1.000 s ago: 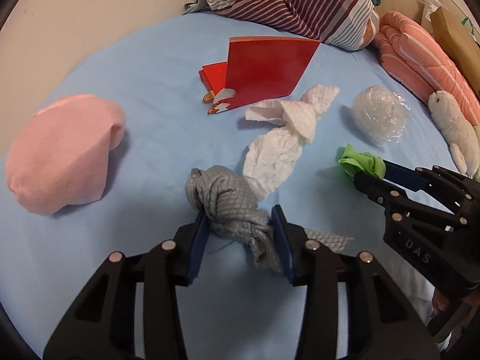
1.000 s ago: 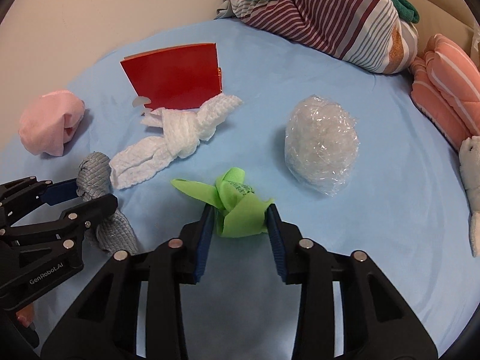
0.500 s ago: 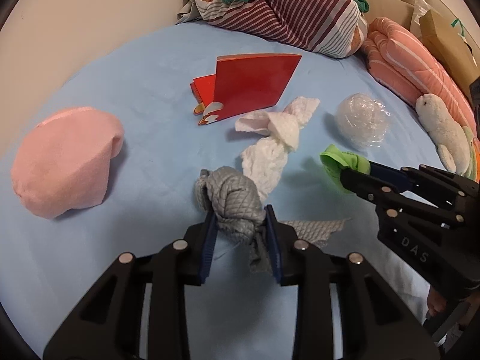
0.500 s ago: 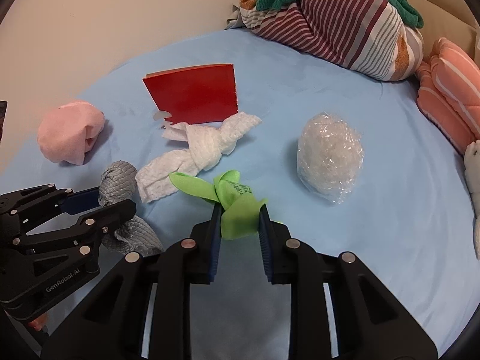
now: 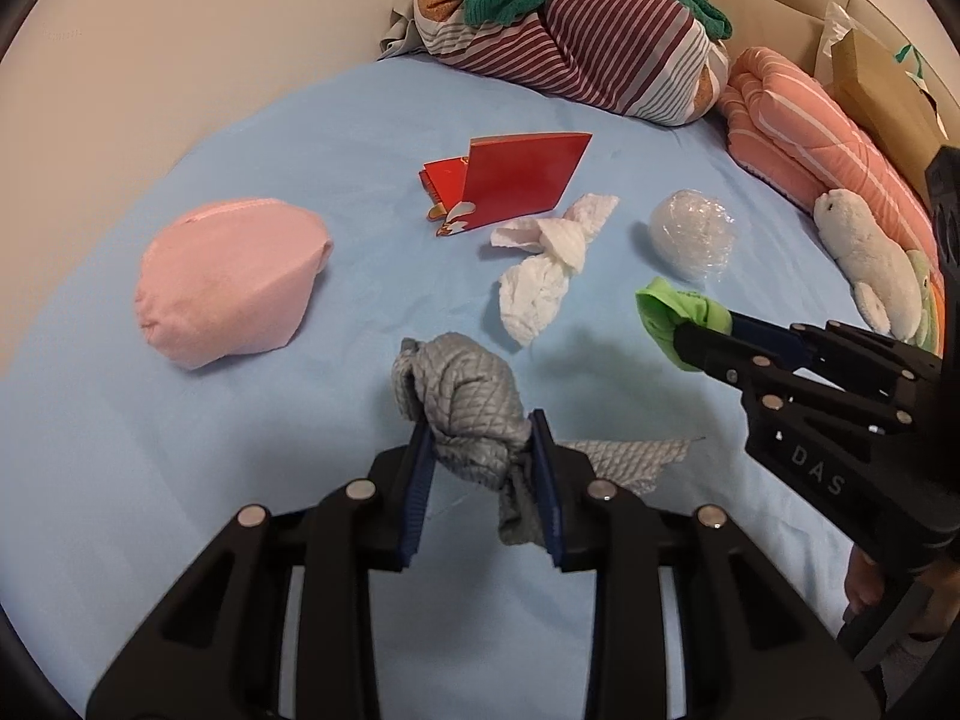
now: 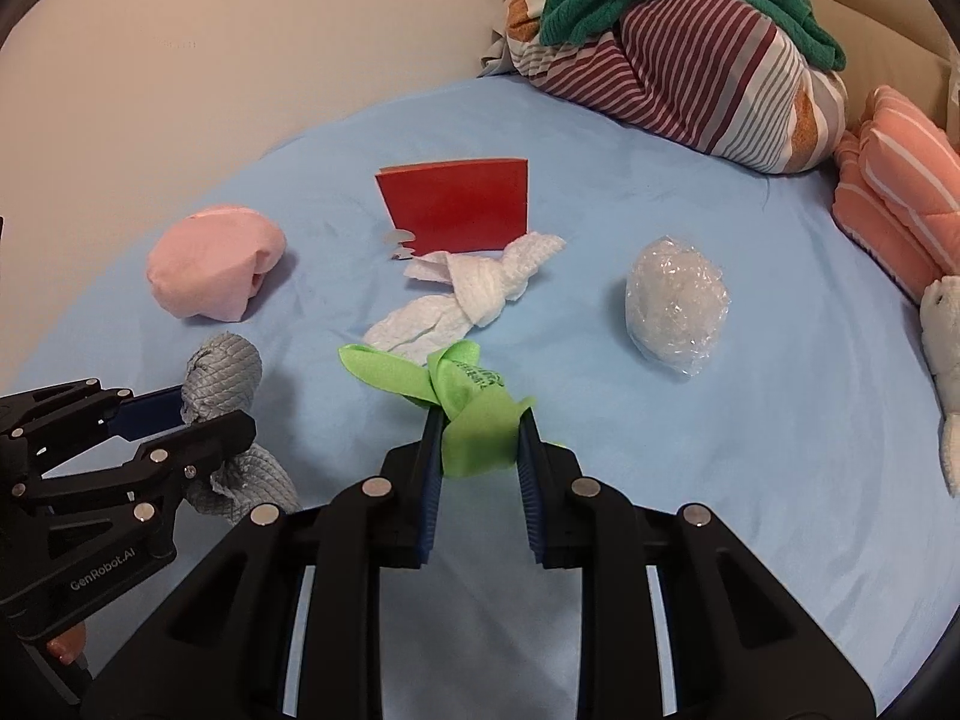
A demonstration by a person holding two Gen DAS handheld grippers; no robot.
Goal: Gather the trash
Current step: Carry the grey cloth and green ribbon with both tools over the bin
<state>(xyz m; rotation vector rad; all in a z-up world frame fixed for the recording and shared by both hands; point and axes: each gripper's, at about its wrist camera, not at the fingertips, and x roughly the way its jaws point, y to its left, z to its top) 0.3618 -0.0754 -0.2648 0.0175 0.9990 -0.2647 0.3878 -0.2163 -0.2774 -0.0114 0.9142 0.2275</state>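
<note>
Two knotted rags clamped: grey quilted [image 5: 471,399] in L claw [image 5: 480,438], green [image 6: 474,405] in R claw [image 6: 478,435].

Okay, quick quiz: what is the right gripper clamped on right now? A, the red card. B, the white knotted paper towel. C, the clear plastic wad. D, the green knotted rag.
D: the right gripper has its jaws pressed against both sides of the green knotted rag.

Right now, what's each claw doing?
Left claw: shut on the knotted grey cloth.
Right claw: shut on the knotted green cloth.
</note>
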